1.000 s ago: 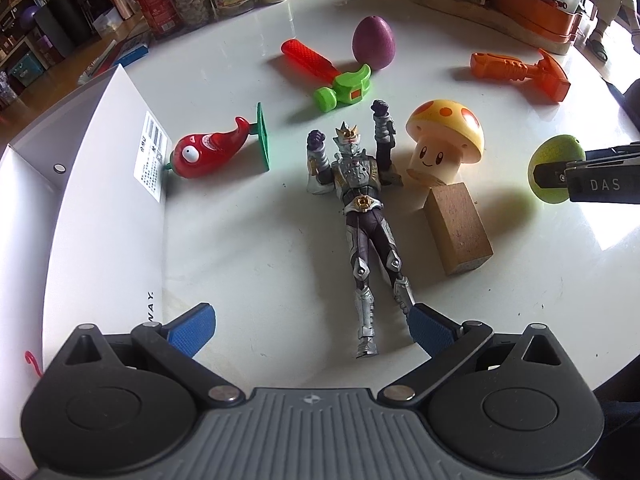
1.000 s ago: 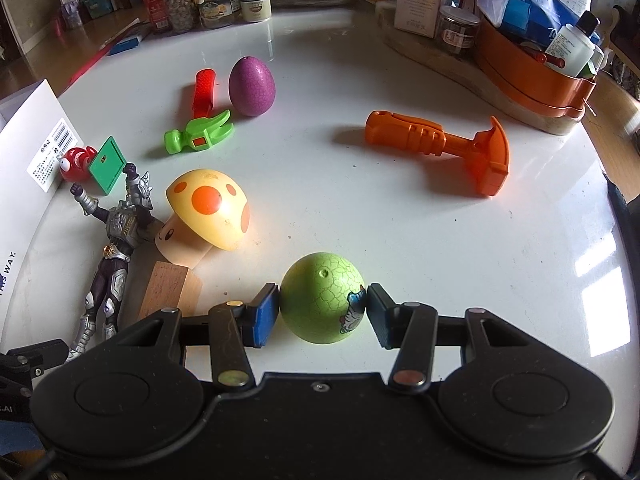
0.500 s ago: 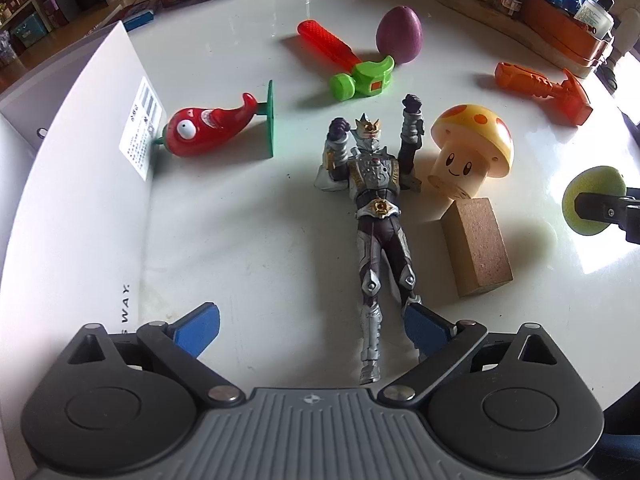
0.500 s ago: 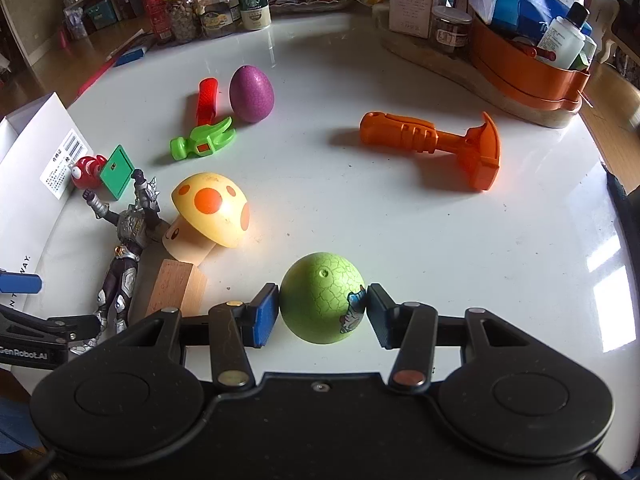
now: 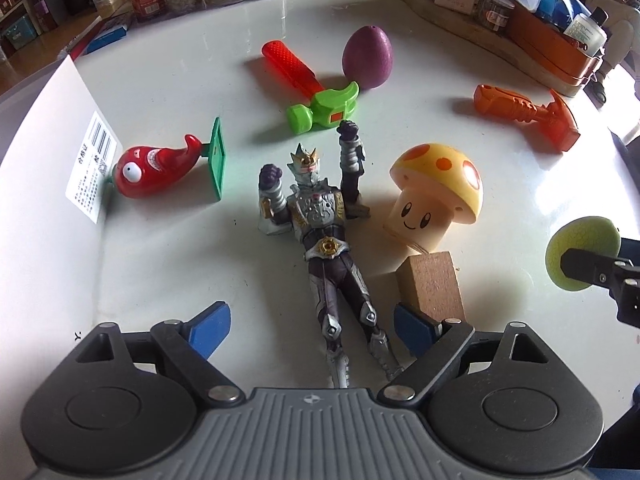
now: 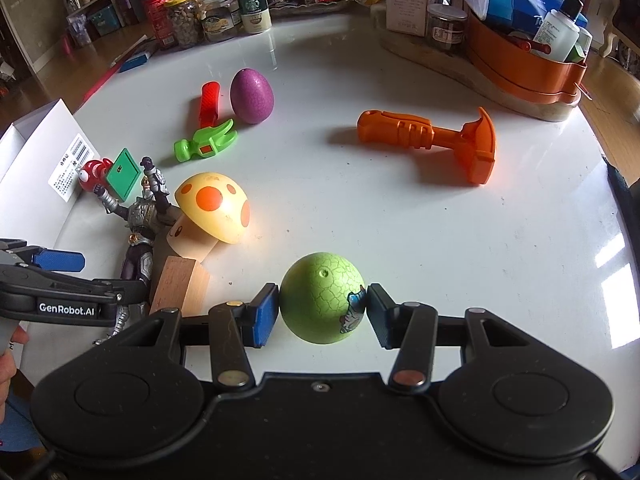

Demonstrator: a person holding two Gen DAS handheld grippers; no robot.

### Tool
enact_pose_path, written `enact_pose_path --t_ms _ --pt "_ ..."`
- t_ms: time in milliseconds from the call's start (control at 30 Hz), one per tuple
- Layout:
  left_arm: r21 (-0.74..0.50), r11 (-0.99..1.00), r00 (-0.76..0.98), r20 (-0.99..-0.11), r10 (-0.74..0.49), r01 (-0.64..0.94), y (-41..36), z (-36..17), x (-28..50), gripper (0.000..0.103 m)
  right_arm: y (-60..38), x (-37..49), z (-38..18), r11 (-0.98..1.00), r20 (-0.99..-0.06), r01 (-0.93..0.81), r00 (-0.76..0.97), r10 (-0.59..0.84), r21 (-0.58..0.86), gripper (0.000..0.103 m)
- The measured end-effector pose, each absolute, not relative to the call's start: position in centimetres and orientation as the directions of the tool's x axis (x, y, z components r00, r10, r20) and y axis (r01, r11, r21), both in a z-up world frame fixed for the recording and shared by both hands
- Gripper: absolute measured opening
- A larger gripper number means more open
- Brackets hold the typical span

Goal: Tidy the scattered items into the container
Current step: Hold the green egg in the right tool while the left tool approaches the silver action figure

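Observation:
A silver and purple action figure [image 5: 320, 216] lies on its back on the white table. Its legs run between the blue pads of my left gripper [image 5: 312, 332], whose jaws are closing and do not touch it. My right gripper [image 6: 322, 316] is shut on a green cracked-pattern egg [image 6: 320, 296], which rests on the table at the right. The white box [image 5: 44, 200] stands open along the left edge. A wooden block [image 5: 434, 284] sits just beyond the left gripper's right pad.
Scattered on the table are a yellow mushroom toy [image 5: 436, 192], a red fish toy [image 5: 156, 168], a green and red hammer [image 5: 320, 108], a purple egg [image 5: 368, 58] and an orange hammer [image 5: 528, 114]. Jars [image 6: 216, 16] and an orange basket [image 6: 520, 68] line the back.
My left gripper has moved forward over the figure's legs and its jaws have narrowed. The right gripper has kept still with the green egg.

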State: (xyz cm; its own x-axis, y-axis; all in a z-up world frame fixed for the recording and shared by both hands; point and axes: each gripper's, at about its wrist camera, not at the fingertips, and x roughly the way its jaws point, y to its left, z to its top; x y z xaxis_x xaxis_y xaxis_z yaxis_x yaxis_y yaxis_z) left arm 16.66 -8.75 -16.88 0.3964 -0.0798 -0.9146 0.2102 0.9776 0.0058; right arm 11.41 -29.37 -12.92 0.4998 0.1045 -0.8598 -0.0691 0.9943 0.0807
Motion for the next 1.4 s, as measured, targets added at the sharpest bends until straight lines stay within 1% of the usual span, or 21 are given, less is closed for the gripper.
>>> enact_pose_path --t_ms 267,300,333,367,400,433,500,567,833,1100,1300,1333,1367,1400 --pt "0.01 0.988 0.368 -0.928 -0.049 0.156 -9.1 -18.9 18.2 0.089 -29.3 11.0 -12.6 0.993 -0.853 -0.078 0.508 0.119 0.092 0.049" --pt "0.01 0.988 0.364 -0.93 -0.047 0.153 -9.1 -19.3 18.4 0.086 -29.3 11.0 -12.5 0.992 -0.852 -0.08 0.509 0.121 0.093 0.049" --pt "0.014 0.988 0.369 -0.928 -0.045 0.155 -9.2 -19.4 18.4 0.087 -29.3 11.0 -12.4 0.992 -0.852 -0.081 0.509 0.123 0.096 0.049" --pt "0.018 0.987 0.381 -0.923 -0.045 0.159 -9.3 -19.4 18.3 0.083 -29.4 10.9 -12.4 0.992 -0.852 -0.081 0.509 0.125 0.097 0.049" --pt "0.016 0.987 0.389 -0.92 -0.048 0.16 -9.3 -19.3 18.2 0.073 -29.4 10.9 -12.4 0.992 -0.851 -0.079 0.509 0.125 0.098 0.049" --pt "0.013 0.987 0.396 -0.917 -0.053 0.162 -9.4 -19.0 18.1 0.066 -29.5 10.9 -12.4 0.992 -0.851 -0.078 0.509 0.125 0.098 0.049" --pt "0.012 0.984 0.397 -0.916 -0.061 0.178 -9.6 -18.6 18.0 0.035 -29.6 10.9 -12.4 0.993 -0.852 -0.073 0.51 0.121 0.097 0.049" --pt "0.015 0.982 0.391 -0.918 -0.061 0.189 -9.6 -18.6 17.9 0.034 -29.9 10.9 -12.5 0.993 -0.852 -0.065 0.51 0.117 0.097 0.049" --pt "-0.033 0.981 0.385 -0.917 -0.106 0.191 -8.6 -17.9 17.0 0.033 -30.0 10.8 -12.3 0.993 -0.851 -0.065 0.511 0.118 0.099 0.049" --pt "-0.047 0.98 0.443 -0.887 -0.13 0.194 -7.6 -13.8 16.1 0.033 -29.6 10.5 -11.8 0.992 -0.843 -0.078 0.524 0.121 0.094 0.049" --pt "-0.03 0.979 0.474 -0.872 -0.124 0.201 -7.0 -11.7 15.8 0.03 -29.4 10.3 -11.9 0.992 -0.843 -0.071 0.522 0.127 0.105 0.049" --pt "-0.024 0.979 0.479 -0.87 -0.12 0.201 -6.9 -11.3 15.9 0.024 -29.4 10.2 -11.9 0.992 -0.843 -0.071 0.523 0.128 0.107 0.049" --pt "-0.024 0.979 0.483 -0.868 -0.12 0.201 -6.8 -11.0 16.0 0.005 -29.4 10.2 -11.9 0.991 -0.842 -0.071 0.524 0.131 0.11 0.049" --pt "-0.029 0.979 0.483 -0.866 -0.126 0.203 -6.6 -10.6 16.1 0.002 -29.3 10.1 -11.8 0.991 -0.841 -0.071 0.525 0.131 0.11 0.049"
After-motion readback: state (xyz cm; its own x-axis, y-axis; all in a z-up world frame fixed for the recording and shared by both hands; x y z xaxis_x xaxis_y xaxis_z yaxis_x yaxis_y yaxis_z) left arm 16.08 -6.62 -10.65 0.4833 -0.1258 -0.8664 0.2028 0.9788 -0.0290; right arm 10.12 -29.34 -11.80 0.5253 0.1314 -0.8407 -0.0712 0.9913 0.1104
